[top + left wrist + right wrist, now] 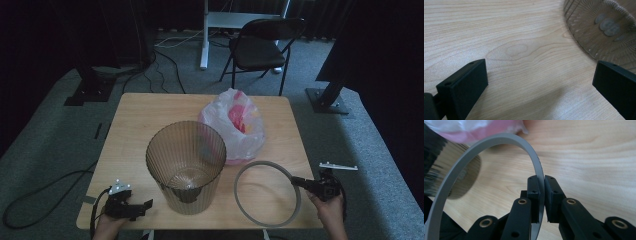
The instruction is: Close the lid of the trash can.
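Black jaws of your right gripper [544, 195] pinch the grey ring [499, 138] thinly at its edge, beside the ribbed bin [186, 165]. It may twist free, I judge. Your left gripper [539, 82] rests wide open, empty.

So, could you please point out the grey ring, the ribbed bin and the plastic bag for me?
grey ring [241, 200]: high view, on its left arc lying over the table.
ribbed bin [192, 197]: high view, on its front wall.
plastic bag [247, 142]: high view, on its clear lower side.
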`<control>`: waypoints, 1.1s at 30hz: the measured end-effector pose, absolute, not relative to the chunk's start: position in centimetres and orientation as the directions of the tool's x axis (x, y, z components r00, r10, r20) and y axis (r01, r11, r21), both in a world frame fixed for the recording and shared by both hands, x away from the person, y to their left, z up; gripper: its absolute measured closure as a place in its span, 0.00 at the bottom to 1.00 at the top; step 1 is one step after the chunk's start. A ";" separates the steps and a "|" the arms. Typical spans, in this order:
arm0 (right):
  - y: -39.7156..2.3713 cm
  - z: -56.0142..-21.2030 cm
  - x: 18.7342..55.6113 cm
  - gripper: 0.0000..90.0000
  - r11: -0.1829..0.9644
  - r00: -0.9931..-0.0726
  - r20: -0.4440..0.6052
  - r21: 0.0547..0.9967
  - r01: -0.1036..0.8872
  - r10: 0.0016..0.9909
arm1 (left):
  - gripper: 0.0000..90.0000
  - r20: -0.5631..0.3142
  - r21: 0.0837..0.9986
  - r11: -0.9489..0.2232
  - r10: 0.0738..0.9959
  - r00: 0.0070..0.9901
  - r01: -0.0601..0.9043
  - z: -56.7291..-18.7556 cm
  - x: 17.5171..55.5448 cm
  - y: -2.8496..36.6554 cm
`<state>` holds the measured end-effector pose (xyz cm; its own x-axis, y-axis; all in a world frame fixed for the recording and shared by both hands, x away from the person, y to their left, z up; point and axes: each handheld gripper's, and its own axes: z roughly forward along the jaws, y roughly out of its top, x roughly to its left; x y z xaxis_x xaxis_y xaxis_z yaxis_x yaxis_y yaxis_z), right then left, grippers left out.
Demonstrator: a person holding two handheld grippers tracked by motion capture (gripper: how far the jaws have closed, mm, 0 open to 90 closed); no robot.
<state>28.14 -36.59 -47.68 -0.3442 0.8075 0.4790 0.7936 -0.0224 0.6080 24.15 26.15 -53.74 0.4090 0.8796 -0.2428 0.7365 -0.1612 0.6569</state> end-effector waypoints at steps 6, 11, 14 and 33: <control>-36.3 -45.9 28.3 0.93 -0.027 -0.375 0.480 0.643 0.765 0.793 | 0.00 -0.244 0.657 -0.160 0.880 0.408 0.737 -53.7 24.1 26.2; -36.2 -43.6 28.8 0.93 -0.038 -0.405 0.481 0.679 0.733 0.777 | 0.00 -0.245 0.658 -0.159 0.879 0.409 0.736 -53.8 24.1 26.2; -36.1 -42.9 29.0 0.93 -0.043 -0.416 0.480 0.693 0.720 0.772 | 0.00 -0.245 0.658 -0.158 0.879 0.408 0.736 -53.8 24.1 26.2; -36.4 -34.8 31.3 0.93 -0.102 -0.488 0.473 0.786 0.609 0.733 | 0.00 -0.245 0.661 -0.156 0.879 0.408 0.734 -53.8 24.2 26.2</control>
<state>31.29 -36.41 -34.77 -0.4882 0.7333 0.4731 0.6095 -0.1015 0.7863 24.17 26.18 -53.78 0.4081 0.8795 -0.2449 0.7339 -0.1564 0.6610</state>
